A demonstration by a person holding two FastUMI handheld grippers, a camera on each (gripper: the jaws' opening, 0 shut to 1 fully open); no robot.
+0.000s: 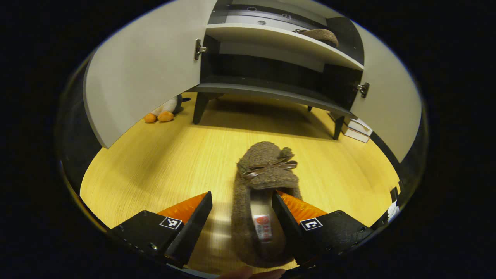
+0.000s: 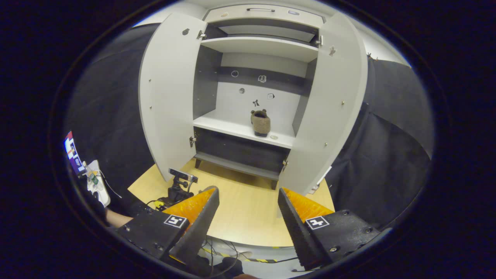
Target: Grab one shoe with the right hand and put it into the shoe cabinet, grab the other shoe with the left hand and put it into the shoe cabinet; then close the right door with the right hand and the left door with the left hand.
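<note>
Left gripper view: the fuzzy brown bow-topped slipper [image 1: 260,201] points toe-first toward the cabinet [image 1: 271,66], my left gripper [image 1: 242,201] spread wide, one finger [image 1: 288,217] inside its opening; my right gripper [image 2: 248,197] gapes empty.

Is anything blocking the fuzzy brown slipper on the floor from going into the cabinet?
Nothing visible. Bare wooden floor lies between the fuzzy brown slipper and the white cabinet, both doors stand open, and the other slipper leaves shelf room.

Black screwed claw [image 1: 242,201] bodies — square markers
</note>
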